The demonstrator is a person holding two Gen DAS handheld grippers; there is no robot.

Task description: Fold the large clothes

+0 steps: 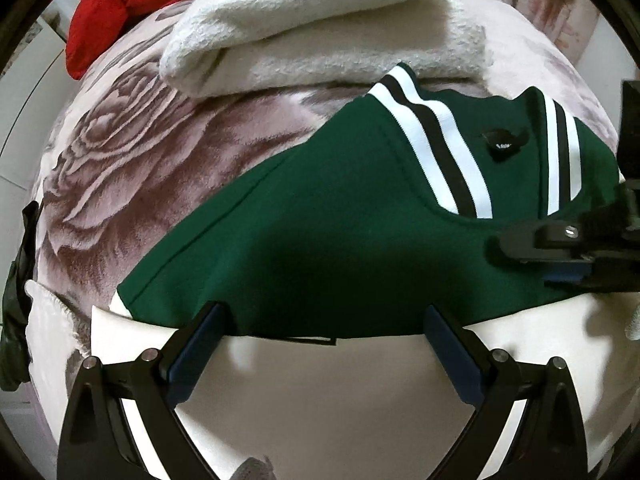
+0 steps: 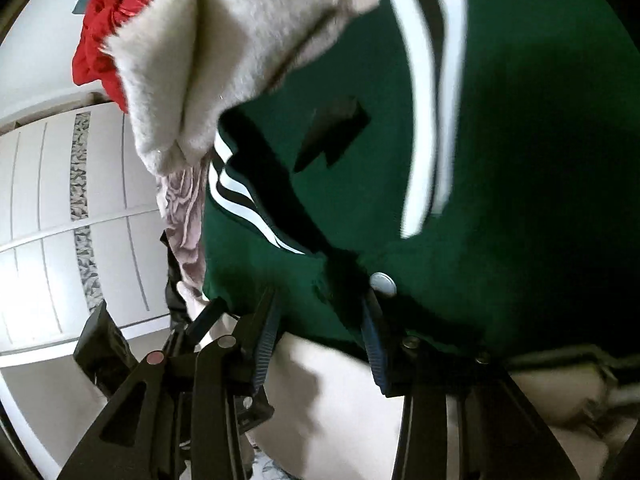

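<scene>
A dark green jacket with white and black stripes lies on the bed, its collar end to the right. A cream white part of it spreads out below the green edge. My left gripper stands open and wide over that edge, with the fabric between the tips but not pinched. From the right, the right gripper's fingers reach onto the green cloth. In the right wrist view the right gripper is open at the green jacket hem, next to a silver snap button, its pads apart.
A folded fluffy white blanket and a red garment lie behind the jacket on the rose-patterned bedspread. White wardrobe doors stand beyond the bed's edge. A dark item hangs at the left edge.
</scene>
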